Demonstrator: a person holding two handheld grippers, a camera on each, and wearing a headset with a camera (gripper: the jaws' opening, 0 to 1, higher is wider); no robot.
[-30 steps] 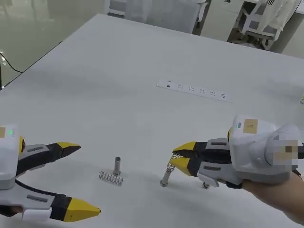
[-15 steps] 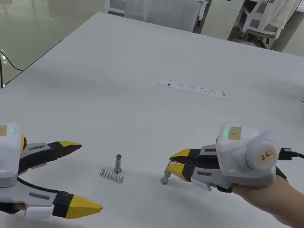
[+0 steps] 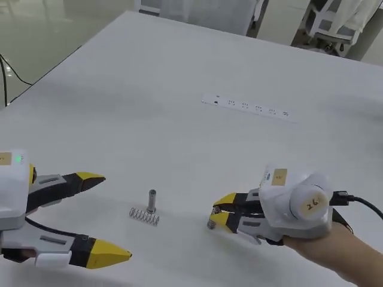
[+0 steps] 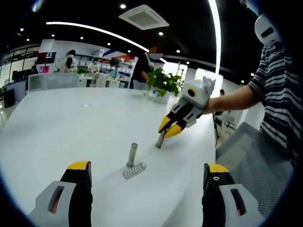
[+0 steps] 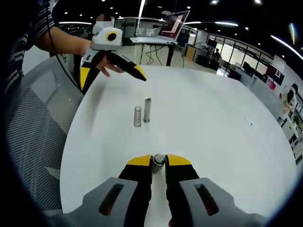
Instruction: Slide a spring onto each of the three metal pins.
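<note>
Two claws, two pins, one spring, all logged by place from the upright pin (image 3: 151, 201), which stands on the white table (image 3: 149, 89).

Item 1: upright pin. Bare metal, standing on its foot, with nothing around its shaft. It is apart from both of my claws.

Item 2: loose spring (image 3: 144, 216). It lies flat on its side at the foot of the upright pin, on the side nearer me. I cannot tell whether it touches the pin.

Item 3: my right claw (image 3: 220, 214). It is to the right of the upright pin, low over the table. Its jaws are drawn narrow and pinch the top of a second pin (image 5: 158, 161).

Item 4: second pin. It is tilted, with its lower end on the table toward the upright pin. Something like coils shows at its top, but it is too small to be sure.

Item 5: my left claw (image 3: 109, 216). It is left of the upright pin and nearer me. Its jaws are spread wide and hold nothing.

Item 6: power strip (image 3: 249, 108). White and flat, it lies well beyond the upright pin on the far side.
</note>
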